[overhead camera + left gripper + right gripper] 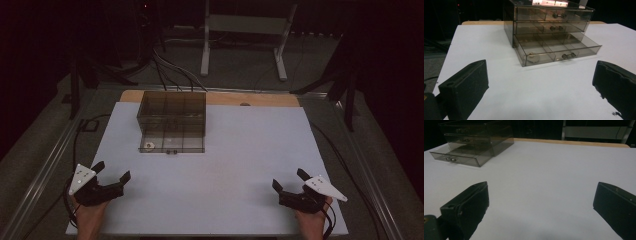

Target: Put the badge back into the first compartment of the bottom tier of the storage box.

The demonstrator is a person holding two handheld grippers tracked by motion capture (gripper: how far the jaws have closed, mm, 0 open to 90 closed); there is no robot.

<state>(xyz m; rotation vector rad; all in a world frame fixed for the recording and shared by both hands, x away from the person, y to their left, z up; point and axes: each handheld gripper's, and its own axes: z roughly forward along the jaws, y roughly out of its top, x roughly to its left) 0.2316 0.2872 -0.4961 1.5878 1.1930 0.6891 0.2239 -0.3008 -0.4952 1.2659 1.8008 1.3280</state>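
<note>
From the high view I see my left gripper at the near left corner of the white table and my right gripper at the near right corner, well apart from each other, each with my hand behind it and a grey three-cornered plate on top. The smoky clear drawer cabinet stands toward the far left of the table, well ahead of my left gripper, with its bottom drawer pulled out toward me. From above the cabinet reads as a grid of compartments; my left gripper view shows instead its front: three drawers stacked, the top two pushed in, each with a small dumbbell-shaped handle, and the open bottom drawer divided into compartments. In the drawer's front left compartment lies a small round pale object; it is a light spot from above, and I cannot tell what it is. My right gripper view catches the cabinet from the side, far off at its upper left, the open drawer sticking out. Both my tools are spread wide: the jaws stand far apart at each view's edges, with bare table between them, pinching nothing and touching nothing.
</note>
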